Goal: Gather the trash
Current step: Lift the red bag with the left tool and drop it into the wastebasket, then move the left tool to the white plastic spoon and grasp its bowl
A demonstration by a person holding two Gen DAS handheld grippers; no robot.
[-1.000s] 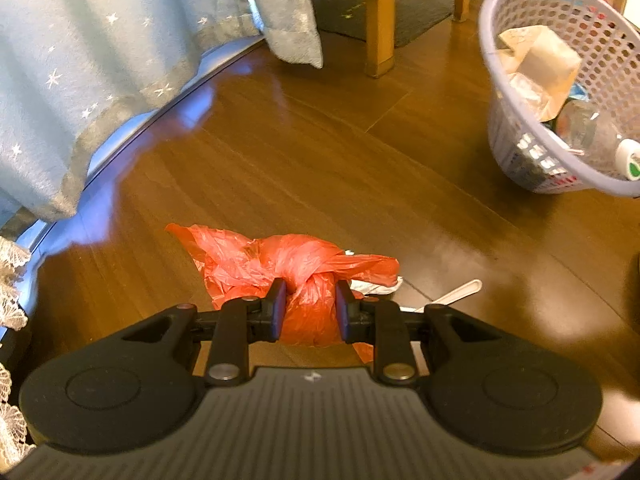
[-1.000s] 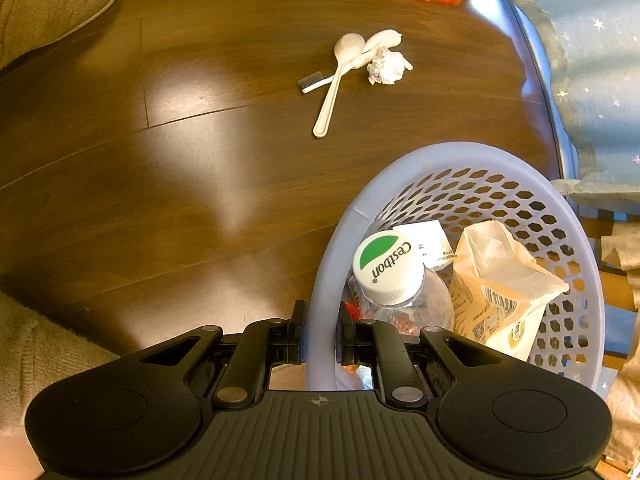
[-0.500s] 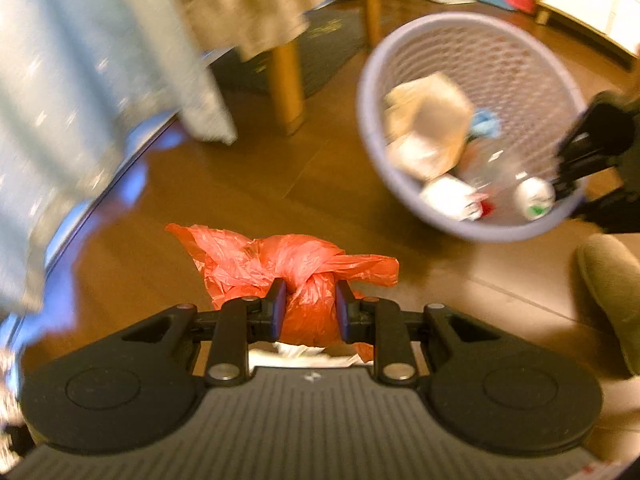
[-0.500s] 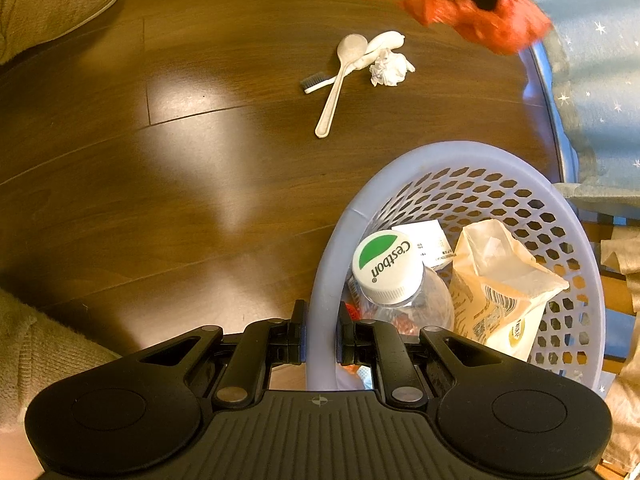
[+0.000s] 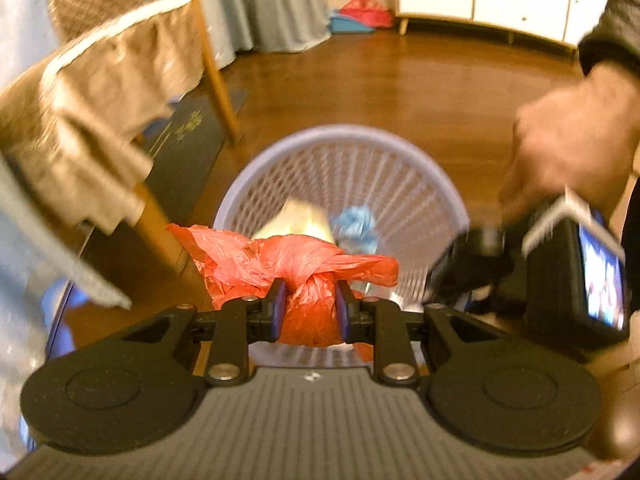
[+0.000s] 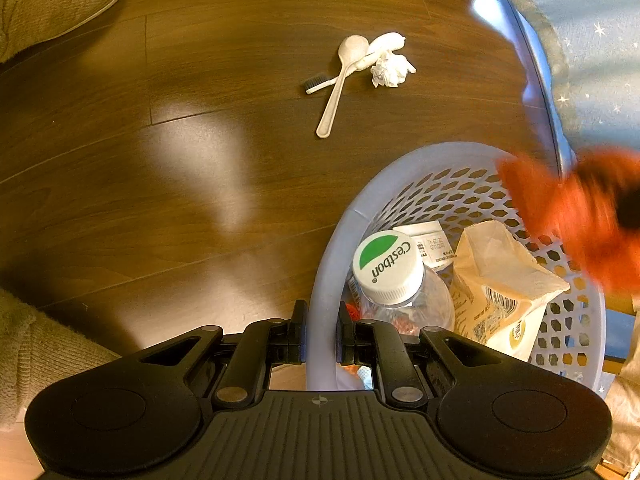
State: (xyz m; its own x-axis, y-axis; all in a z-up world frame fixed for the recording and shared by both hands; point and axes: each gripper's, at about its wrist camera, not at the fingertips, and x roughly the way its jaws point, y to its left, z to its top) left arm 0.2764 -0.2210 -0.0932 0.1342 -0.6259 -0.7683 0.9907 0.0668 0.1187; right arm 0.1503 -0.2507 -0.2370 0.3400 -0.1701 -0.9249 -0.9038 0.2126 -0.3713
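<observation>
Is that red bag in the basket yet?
Not yet. The left gripper holds the red plastic bag above the basket.

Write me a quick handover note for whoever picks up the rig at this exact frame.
Left claw: shut on the red bag, held at the basket.
Right claw: shut on the basket's near rim.
Done: bottle, paper pouch and receipt are in the basket.
Left: drop the bag in, then collect the spoon, toothbrush and crumpled tissue lying on the floor.
</observation>
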